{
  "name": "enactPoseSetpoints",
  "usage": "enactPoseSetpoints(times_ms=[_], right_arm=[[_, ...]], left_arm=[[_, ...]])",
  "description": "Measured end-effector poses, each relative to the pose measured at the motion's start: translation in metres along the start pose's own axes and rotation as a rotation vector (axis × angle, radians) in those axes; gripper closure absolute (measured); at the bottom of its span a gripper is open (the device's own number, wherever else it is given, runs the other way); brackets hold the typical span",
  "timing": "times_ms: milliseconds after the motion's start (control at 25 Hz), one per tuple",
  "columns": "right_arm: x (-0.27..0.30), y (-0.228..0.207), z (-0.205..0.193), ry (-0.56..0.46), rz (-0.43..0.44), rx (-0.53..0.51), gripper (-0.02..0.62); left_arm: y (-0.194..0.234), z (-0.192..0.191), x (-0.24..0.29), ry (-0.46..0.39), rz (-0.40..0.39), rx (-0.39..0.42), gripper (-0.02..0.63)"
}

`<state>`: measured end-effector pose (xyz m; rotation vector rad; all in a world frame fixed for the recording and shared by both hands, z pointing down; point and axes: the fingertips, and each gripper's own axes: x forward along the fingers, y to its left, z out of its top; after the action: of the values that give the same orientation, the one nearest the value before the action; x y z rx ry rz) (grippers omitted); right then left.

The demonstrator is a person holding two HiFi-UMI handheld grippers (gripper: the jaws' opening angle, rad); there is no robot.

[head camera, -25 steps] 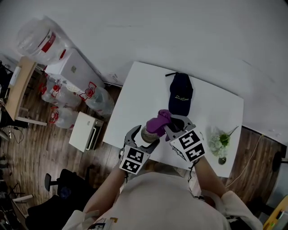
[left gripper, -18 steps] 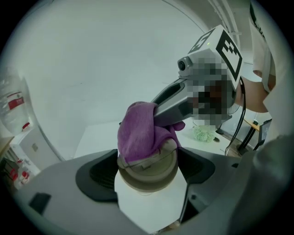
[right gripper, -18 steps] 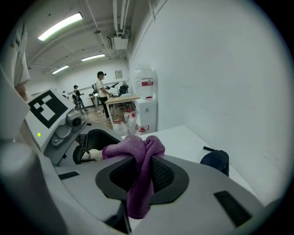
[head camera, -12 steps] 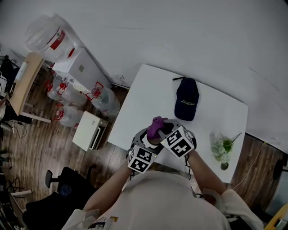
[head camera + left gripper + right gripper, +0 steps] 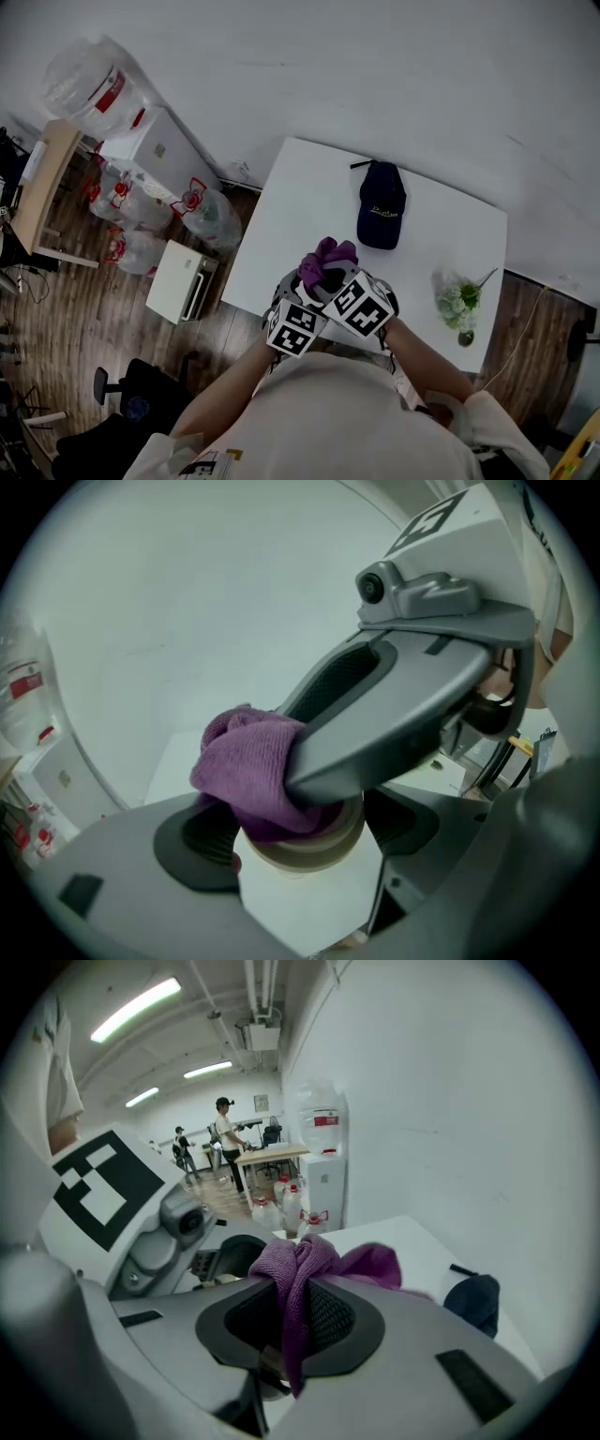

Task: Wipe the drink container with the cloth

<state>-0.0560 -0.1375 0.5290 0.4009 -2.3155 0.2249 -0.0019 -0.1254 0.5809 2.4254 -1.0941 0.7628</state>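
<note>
1. Head view: the left gripper point(image 5: 292, 298) and the right gripper point(image 5: 330, 281) meet low in the middle of the frame, over the near edge of the white table point(image 5: 300, 192). The purple cloth point(image 5: 325, 261) sticks up just above them. A dark cap point(image 5: 381, 203) lies higher on the table, and some flowers point(image 5: 457, 302) are at the right. What is being wiped is hidden under the two tools here.
2. Left gripper view: the drink container point(image 5: 309, 846), with a round beige rim, stands in the lower middle between this tool's two jaws, which are closed on its sides. The cloth is pressed on its top and left side by the right gripper, which comes in from the upper right. So I judge that the wiping is in progress at the rim. How much of the surface is already clean cannot be told, and the body seems left to do.
3. Right gripper view: the jaws are closed tight on the cloth, with a fold pinched in the centre of the frame and the rest bunched above. The other tool's marker cube fills the left side. The cap shows at the right, and water bottles point(image 5: 281, 1208) and some people appear far away, upper left of centre. The container is almost fully covered by the jaws, so where the cloth touches it is hard to make out here.
</note>
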Motion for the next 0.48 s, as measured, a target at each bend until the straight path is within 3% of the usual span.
enactPoseSetpoints(times_ms=[320, 480], right_arm=[[-0.017, 0.017, -0.027, 0.019, 0.101, 0.054, 0.514], [-0.024, 0.007, -0.032, 0.036, 0.055, 0.094, 0.514]], left_arm=[[-0.008, 0.000, 0.001, 0.044, -0.109, 0.066, 0.201], [-0.009, 0.001, 0.003, 0.058, -0.136, 0.072, 0.201]])
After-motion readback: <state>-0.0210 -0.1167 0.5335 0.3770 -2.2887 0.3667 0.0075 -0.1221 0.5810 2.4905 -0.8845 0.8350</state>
